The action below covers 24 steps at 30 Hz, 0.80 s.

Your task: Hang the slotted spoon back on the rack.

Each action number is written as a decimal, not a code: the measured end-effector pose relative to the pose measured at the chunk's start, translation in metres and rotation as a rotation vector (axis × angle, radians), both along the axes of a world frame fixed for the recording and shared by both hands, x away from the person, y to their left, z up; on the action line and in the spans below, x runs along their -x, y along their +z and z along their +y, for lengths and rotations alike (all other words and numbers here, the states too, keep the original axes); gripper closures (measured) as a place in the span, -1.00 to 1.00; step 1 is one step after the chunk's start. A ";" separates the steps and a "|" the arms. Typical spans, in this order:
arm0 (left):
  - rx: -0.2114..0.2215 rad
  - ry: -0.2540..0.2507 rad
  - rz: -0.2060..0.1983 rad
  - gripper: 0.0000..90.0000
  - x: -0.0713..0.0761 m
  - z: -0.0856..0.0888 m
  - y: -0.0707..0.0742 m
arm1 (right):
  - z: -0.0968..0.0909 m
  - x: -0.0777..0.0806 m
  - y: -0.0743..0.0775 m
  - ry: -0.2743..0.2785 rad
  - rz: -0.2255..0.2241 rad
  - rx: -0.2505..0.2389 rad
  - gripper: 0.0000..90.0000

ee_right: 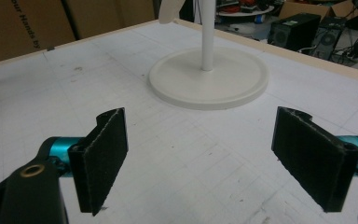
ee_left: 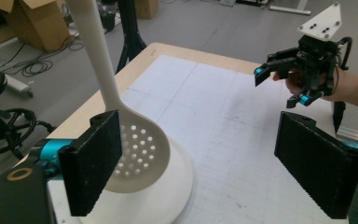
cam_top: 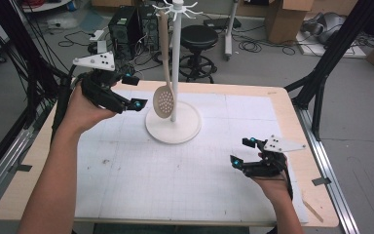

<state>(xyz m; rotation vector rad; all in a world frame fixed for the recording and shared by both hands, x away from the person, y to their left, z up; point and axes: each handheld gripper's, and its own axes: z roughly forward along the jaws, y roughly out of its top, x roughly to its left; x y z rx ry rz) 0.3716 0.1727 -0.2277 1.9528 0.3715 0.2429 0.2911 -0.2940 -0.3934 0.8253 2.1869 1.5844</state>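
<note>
A beige slotted spoon (cam_top: 164, 102) hangs by its handle from a hook at the top of a white stand (cam_top: 176, 58), its bowl low over the stand's round base (cam_top: 185, 132). My left gripper (cam_top: 134, 91) is open just left of the bowl, nothing between its pads. In the left gripper view (ee_left: 201, 123) the spoon (ee_left: 142, 149) shows just past the left-hand jaw, not pressed by it. My right gripper (cam_top: 241, 151) is open above the mat at the front right, also empty; it shows in the left gripper view (ee_left: 277, 88). In the right gripper view (ee_right: 200, 116) the stand's base (ee_right: 233, 88) lies ahead.
A white grid mat (cam_top: 185, 185) covers the wooden table (cam_top: 292, 126). Beyond the far edge stand a black stool (cam_top: 199, 36), computer towers (cam_top: 126, 24) and loose cables. Black frame legs (cam_top: 321, 73) rise at the right, and cardboard boxes (cam_top: 285, 17) sit behind.
</note>
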 end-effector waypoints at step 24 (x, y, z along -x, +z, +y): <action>0.068 -0.034 0.052 -0.88 0.031 0.014 -0.084 | 0.001 0.000 -0.001 0.001 0.002 0.004 -0.61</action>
